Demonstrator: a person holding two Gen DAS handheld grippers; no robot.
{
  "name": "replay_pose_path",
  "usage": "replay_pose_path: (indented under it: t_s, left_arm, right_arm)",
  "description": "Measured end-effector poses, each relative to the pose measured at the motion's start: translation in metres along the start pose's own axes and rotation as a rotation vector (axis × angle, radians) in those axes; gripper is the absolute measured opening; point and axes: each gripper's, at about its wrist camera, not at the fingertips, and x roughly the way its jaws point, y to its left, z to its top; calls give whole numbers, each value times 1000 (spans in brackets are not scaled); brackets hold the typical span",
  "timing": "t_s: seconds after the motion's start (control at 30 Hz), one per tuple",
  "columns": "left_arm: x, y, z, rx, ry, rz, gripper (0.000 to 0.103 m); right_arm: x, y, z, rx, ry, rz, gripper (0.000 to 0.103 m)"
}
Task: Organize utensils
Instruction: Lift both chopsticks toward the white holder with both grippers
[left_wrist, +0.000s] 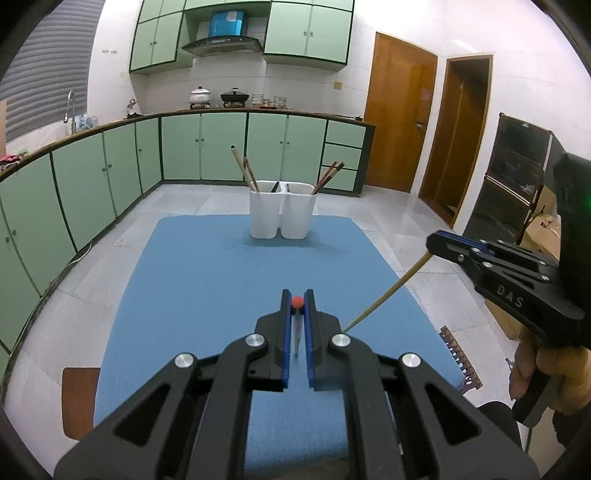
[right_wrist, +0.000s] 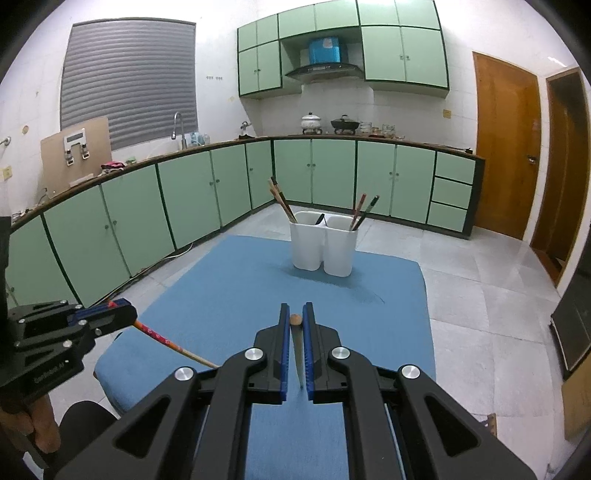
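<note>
Two grips: left gripper (left_wrist: 297, 302) pinching red-patterned chopstick (right_wrist: 162, 339), right gripper (right_wrist: 295, 319) pinching plain wooden chopstick (left_wrist: 388, 295), both above blue mat (left_wrist: 207, 280). White twin-compartment holder (left_wrist: 282, 214) well apart. Risk: end-held sticks pivoting, snagging rim, tipping holder.

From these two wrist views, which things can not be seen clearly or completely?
- Lower ends of the chopsticks in the white holder: hidden by its walls, both views.
- Short dark item in the left compartment: too small to identify.
- Pattern on the red-tipped chopstick in the left gripper: foreshortened, blurred there.
- Plain chopstick in the right gripper: seen end-on.
- Table near edge: covered by gripper bodies.
</note>
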Motion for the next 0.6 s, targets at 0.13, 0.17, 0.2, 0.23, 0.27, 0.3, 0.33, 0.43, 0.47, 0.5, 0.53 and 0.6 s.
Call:
replay_pose_path:
  t_s: [0.13, 0.17, 0.2, 0.23, 0.27, 0.3, 0.33, 0.43, 0.47, 0.5, 0.53, 0.6]
  left_arm:
    - [10, 2, 6, 7, 7, -13, 5]
    - [13, 3, 8, 4, 13, -19, 5]
    - [16, 4, 11, 2, 20, -24, 5]
    - [18, 5, 13, 2, 21, -24, 5]
    - [20, 6, 16, 5, 21, -23, 5]
    - [22, 7, 18, 9, 20, -23, 5]
    - [24, 8, 20, 11, 21, -24, 5]
    - [26, 7, 26, 16, 19, -27, 5]
    - [27, 7, 28, 19, 18, -28, 5]
    - [27, 6, 30, 21, 17, -29, 5]
    - [27, 5, 32, 24, 17, -30, 5]
    - [28, 3, 36, 28, 14, -31, 5]
  right_arm:
    - [9, -3, 8, -11, 21, 11, 7]
    - [12, -5, 11, -15, 27, 15, 7]
    - [15, -6, 13, -14, 34, 19, 7]
    - [16, -7, 17, -13, 38, 22, 7]
    - [19, -9, 20, -11, 45, 25, 7]
    - [21, -11, 24, -9, 52, 29, 6]
    - [23, -13, 27, -4, 59, 34, 6]
    - [27, -18, 33, 4, 67, 45, 6]
    - [27, -19, 35, 3, 66, 46, 6]
    - [27, -20, 38, 1, 64, 46, 6]
    - [27, -19, 39, -3, 63, 46, 6]
    - [26, -19, 41, -13, 60, 46, 6]
